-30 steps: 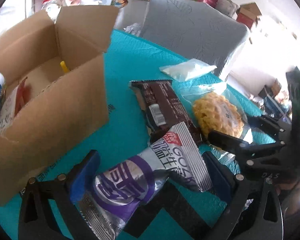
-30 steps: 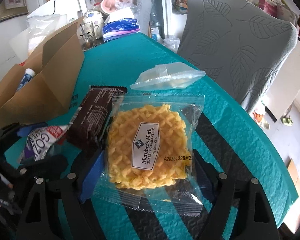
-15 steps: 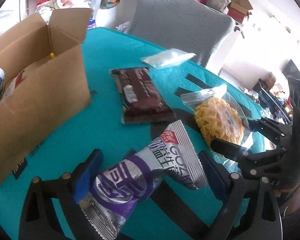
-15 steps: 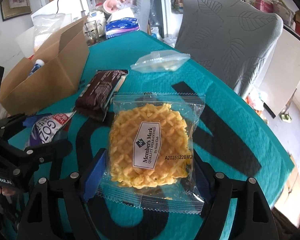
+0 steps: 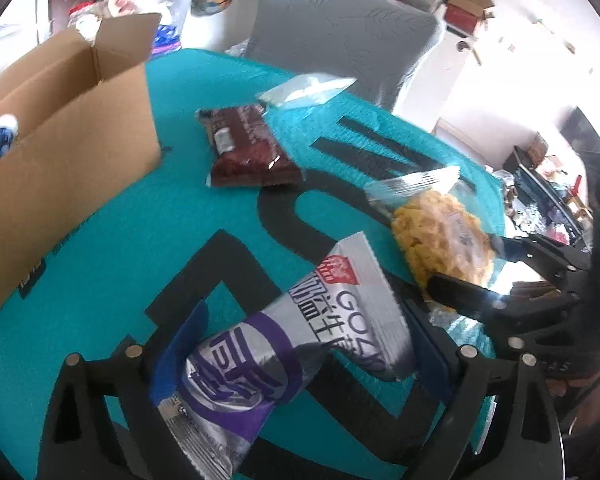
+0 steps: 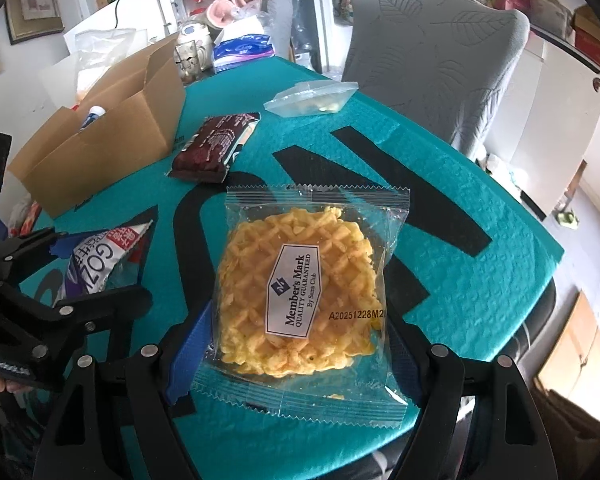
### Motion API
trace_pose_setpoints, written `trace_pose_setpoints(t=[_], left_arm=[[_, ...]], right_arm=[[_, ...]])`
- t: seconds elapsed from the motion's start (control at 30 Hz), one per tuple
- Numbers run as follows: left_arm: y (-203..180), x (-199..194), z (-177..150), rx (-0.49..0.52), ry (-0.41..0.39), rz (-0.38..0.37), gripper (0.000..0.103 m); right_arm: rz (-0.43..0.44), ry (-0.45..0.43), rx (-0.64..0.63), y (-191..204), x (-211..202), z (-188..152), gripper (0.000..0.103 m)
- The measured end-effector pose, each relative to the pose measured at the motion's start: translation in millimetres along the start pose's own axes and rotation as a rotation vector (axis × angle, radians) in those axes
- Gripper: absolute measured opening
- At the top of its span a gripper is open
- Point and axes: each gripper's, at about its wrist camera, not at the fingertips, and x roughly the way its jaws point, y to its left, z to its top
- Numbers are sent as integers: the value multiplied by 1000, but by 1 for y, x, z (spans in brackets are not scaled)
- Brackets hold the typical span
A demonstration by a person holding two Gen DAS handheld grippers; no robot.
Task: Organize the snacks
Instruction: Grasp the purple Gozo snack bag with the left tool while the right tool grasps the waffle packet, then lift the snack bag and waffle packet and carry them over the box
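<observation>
Left gripper (image 5: 300, 356): lower middle of the left wrist view, its blue pads clamped on either side of the silver and purple snack packet (image 5: 284, 356). Its jaws have just narrowed a little from their widest, with the packet between them.
Silver and purple snack packet: held up off the teal table cover (image 5: 148, 240), tilted, red logo end pointing toward the upper right of the frame. In the right wrist view it shows at the left edge.
Right gripper (image 6: 296, 350): lower middle of the right wrist view, blue pads pressed against both sides of the waffle snack pack (image 6: 300, 292). Its jaws have just closed in slightly on that pack.
Waffle snack pack: clear wrapper, yellow lattice wafer, white label reading "Member's Mark". It fills the centre of the right wrist view, held above the cover.
Brown snack bar (image 5: 248, 148): lying flat on the cover, upper centre, just right of the cardboard box (image 5: 64, 164).
Cardboard box: open, flaps up, at the upper left; a blue and white item (image 5: 0, 136) pokes up inside.
Clear zip bag (image 6: 312, 98): lying flat on the cover's far edge, beyond the bar.
Grey chair (image 6: 432, 52): behind the table, upper right.
</observation>
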Motion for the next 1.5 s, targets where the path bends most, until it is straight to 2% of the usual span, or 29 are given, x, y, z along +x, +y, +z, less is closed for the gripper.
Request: trace_pose_setpoints(t=[0.17, 0.27, 0.4, 0.63, 0.7, 0.77, 0.83, 0.97, 1.07, 1.2, 1.33, 1.5], left_arm=[[1, 0, -5, -26, -42, 3, 99], [-5, 1, -7, 6, -35, 35, 100], [-6, 2, -5, 12, -24, 31, 102], [-13, 3, -11, 113, -12, 68, 102], [-12, 0, -12, 114, -15, 105, 90], [-10, -4, -11, 110, -24, 111, 60], [-4, -8, -10, 74, -35, 122, 39], [3, -11, -9, 33, -37, 113, 33], [4, -13, -11, 21, -34, 95, 33], [6, -18, -14, -4, -36, 62, 33], [7, -24, -15, -16, -44, 50, 33], [11, -34, -14, -38, -63, 37, 33]], right_arm=[[4, 2, 13, -1, 0, 1, 81], [0, 2, 22, -3, 1, 2, 82], [-5, 0, 26, -3, 0, 2, 82], [-5, -2, 26, -2, -1, 2, 82], [-4, -1, 24, -3, -1, 2, 82], [-2, 5, 23, -3, 1, 3, 82], [-5, 14, 17, -2, 2, 4, 83], [-51, 24, -28, 7, 9, 7, 85], [-59, 6, -21, 6, 8, 6, 80], [-29, -16, 18, 0, 2, 4, 71], [-8, -29, 34, 1, -3, 1, 70], [76, -33, 66, 3, -8, -1, 70]])
